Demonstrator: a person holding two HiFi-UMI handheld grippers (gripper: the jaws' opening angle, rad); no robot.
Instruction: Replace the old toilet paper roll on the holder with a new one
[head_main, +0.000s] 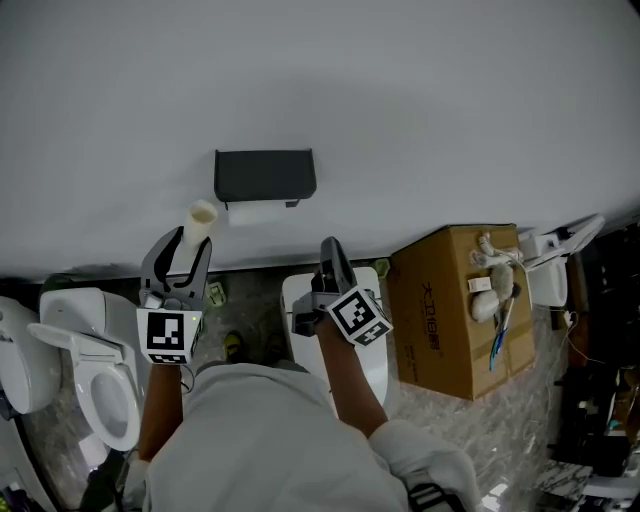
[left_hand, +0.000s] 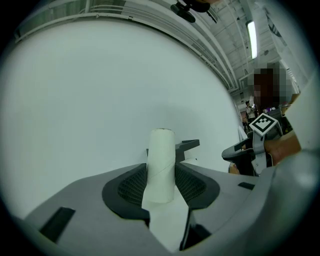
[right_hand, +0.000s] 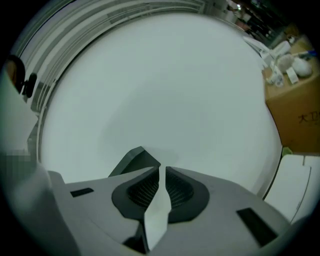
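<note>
A black toilet paper holder (head_main: 265, 174) hangs on the white wall, with a white strip (head_main: 255, 212) showing under its lower edge. My left gripper (head_main: 188, 245) is shut on an empty cardboard tube (head_main: 203, 215), held upright below and left of the holder. In the left gripper view the tube (left_hand: 162, 160) stands clamped between the pads, and the holder (left_hand: 187, 146) shows behind it. My right gripper (head_main: 330, 250) points at the wall below and right of the holder. Its jaws (right_hand: 161, 172) stand all but together with nothing between them, and the holder's corner (right_hand: 135, 160) lies just beyond.
A white toilet (head_main: 90, 350) stands at the lower left. Another white fixture (head_main: 300, 300) sits between my arms. A cardboard box (head_main: 450, 310) with loose white items on top stands at the right, and dark clutter (head_main: 600, 400) fills the far right edge.
</note>
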